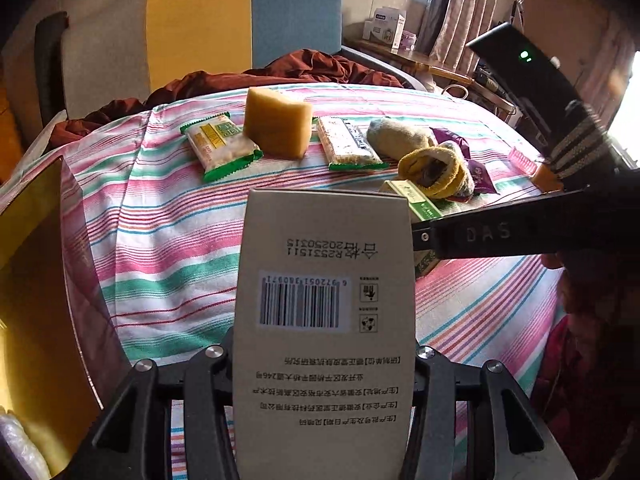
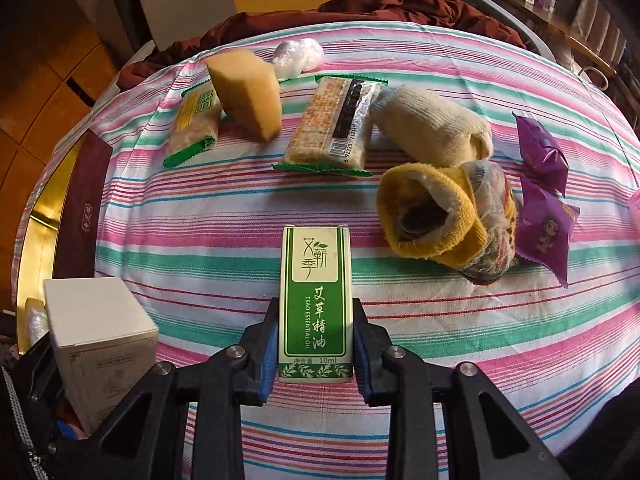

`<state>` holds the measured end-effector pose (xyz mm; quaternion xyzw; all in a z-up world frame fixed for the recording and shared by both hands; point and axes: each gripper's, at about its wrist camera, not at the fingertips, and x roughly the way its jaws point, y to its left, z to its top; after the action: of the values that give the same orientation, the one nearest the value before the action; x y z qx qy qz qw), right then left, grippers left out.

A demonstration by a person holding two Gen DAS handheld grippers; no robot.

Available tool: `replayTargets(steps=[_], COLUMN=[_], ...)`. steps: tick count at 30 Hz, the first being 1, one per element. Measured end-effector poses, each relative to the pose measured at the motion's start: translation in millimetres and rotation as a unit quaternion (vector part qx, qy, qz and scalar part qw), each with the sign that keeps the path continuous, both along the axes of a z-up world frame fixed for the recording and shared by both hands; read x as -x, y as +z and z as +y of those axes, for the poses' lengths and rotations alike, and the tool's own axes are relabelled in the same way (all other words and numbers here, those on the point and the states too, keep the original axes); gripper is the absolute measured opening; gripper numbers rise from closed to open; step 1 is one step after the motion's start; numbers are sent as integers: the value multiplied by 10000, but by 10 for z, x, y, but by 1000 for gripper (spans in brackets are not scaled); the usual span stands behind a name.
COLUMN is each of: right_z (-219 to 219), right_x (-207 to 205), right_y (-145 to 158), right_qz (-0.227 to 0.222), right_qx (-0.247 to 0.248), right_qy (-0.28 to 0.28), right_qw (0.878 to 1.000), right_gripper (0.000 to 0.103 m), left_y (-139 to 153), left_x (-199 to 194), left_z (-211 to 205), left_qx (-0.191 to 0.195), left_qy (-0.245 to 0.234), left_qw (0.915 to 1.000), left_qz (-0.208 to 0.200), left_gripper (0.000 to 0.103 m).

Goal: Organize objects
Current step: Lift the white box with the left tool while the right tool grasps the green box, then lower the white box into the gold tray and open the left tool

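Observation:
My left gripper [image 1: 324,356] is shut on a white carton [image 1: 324,320] with a barcode, held above the striped cloth; the carton also shows at lower left in the right wrist view [image 2: 100,340]. My right gripper [image 2: 315,344] is shut on a small green essential-oil box [image 2: 315,300], held low over the cloth. Its arm [image 1: 500,236] crosses the left wrist view, with the green box [image 1: 416,200] partly hidden behind it. On the cloth lie a yellow sponge [image 2: 246,92], two green-edged snack packs [image 2: 192,128] [image 2: 332,120], socks [image 2: 436,200] and purple candy packs [image 2: 544,220].
A gold-lined open box [image 2: 48,200] with a maroon rim sits at the table's left edge, also visible in the left wrist view [image 1: 36,280]. A crumpled plastic bag [image 2: 298,56] lies at the far side. A chair [image 1: 240,32] and dark red cloth [image 1: 304,68] are behind the table.

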<state>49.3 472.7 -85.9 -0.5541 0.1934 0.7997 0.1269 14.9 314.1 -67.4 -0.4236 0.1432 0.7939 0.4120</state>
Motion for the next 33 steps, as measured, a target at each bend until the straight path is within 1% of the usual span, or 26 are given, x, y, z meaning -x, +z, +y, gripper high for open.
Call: replayTargets(steps=[3, 7, 14, 20, 23, 26, 30, 33], right_z=[-15, -71, -230, -260, -295, -289, -295, -309], right_x=[0, 20, 67, 73, 111, 91, 79, 101], right_y=[4, 3, -4, -11, -32, -26, -24, -36], right_qz=[-14, -15, -41, -61, -73, -78, -96, -97], right_qx=[-46, -100, -281, -351, -393, -410, -462, -462], right_qy=[54, 150, 523, 591, 611, 616, 630, 625], right_qw=[10000, 9998, 9982, 9976, 9973, 9972, 9969, 9969], right_gripper=[30, 30, 30, 30, 30, 30, 30, 30], left_y=[168, 330, 543, 668, 714, 723, 661, 514], left_x=[-34, 12, 188, 390, 595, 866, 1299, 1602], left_z=[-98, -279, -742, -1163, -1447, -1803, -2265, -2531], left_qx=[-141, -269, -434, -489, -427, -313, -98, 93], left_qy=[-3, 184, 754, 1229, 1473, 1812, 2277, 2566], left_qw=[9999, 9994, 9961, 9910, 9878, 9826, 9736, 9664], left_qz=[91, 90, 112, 208, 269, 273, 146, -94], left_gripper=[50, 50, 51, 51, 51, 51, 51, 51])
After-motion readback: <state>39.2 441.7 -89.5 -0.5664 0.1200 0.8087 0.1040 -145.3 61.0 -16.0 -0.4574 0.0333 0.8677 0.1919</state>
